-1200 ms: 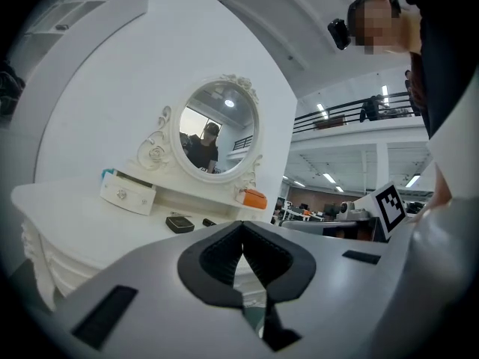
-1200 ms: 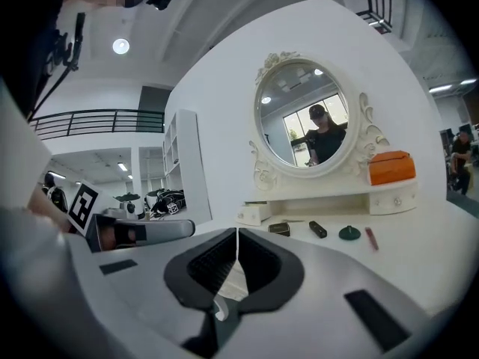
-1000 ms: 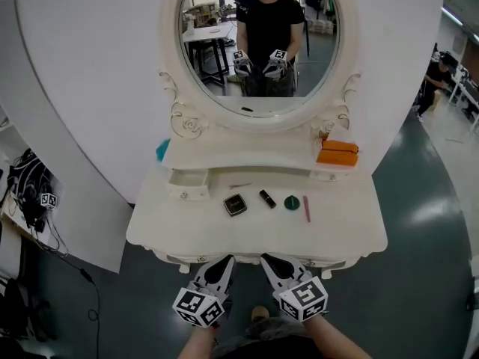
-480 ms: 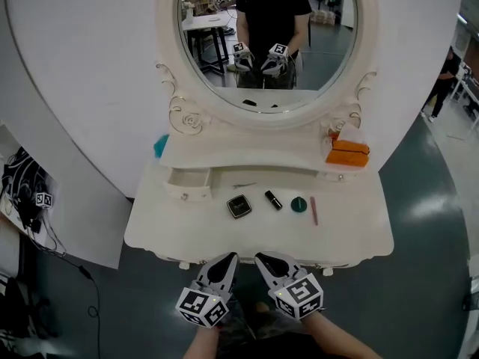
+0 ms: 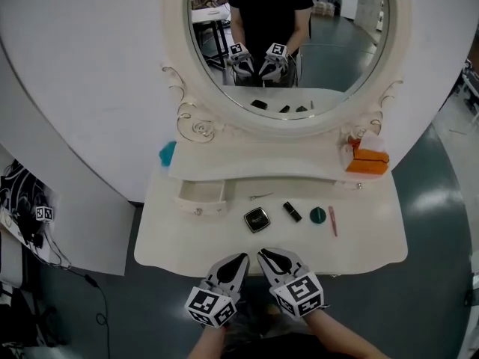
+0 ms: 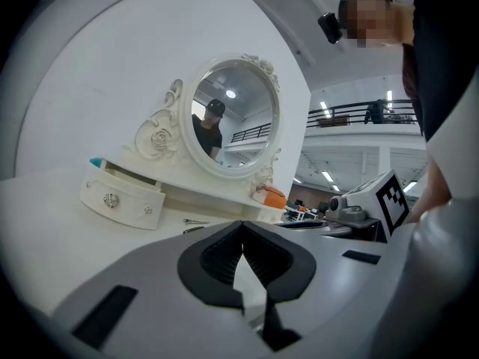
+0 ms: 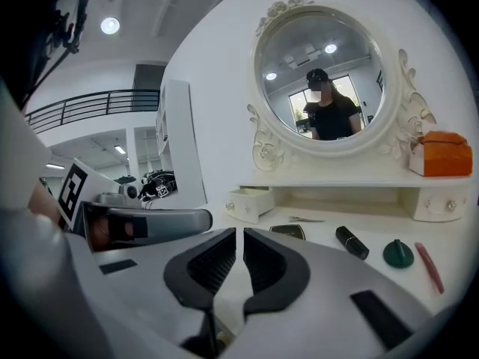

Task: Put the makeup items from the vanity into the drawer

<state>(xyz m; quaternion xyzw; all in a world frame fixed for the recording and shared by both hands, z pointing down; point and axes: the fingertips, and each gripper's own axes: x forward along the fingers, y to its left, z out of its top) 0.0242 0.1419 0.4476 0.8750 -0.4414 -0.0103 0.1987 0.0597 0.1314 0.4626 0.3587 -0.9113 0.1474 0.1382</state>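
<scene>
On the white vanity top [image 5: 187, 238] lie a dark square compact [image 5: 257, 219], a black lipstick [image 5: 292, 212], a round green item [image 5: 318, 215] and a pink pencil [image 5: 332, 221]. A thin hair clip [image 5: 261, 196] lies behind them. The small drawer [image 5: 200, 197] at the left stands pulled out. My left gripper [image 5: 239, 260] and right gripper [image 5: 265, 256] hover side by side at the vanity's front edge, both shut and empty. The right gripper view shows the compact [image 7: 288, 231], lipstick [image 7: 352, 242], green item [image 7: 398, 253], pencil [image 7: 429, 266] and drawer [image 7: 251, 201] beyond the right gripper [image 7: 239, 234].
An oval mirror [image 5: 288, 43] rises behind the shelf and reflects the person and both grippers. An orange box [image 5: 371, 161] sits on the shelf's right end, a teal object [image 5: 167, 153] at its left end. Cables [image 5: 30, 215] hang at the far left.
The head view has tilted and drawn nearer, so the vanity and items sit lower and to the right. Both grippers have edged forward to the front edge, still shut.
</scene>
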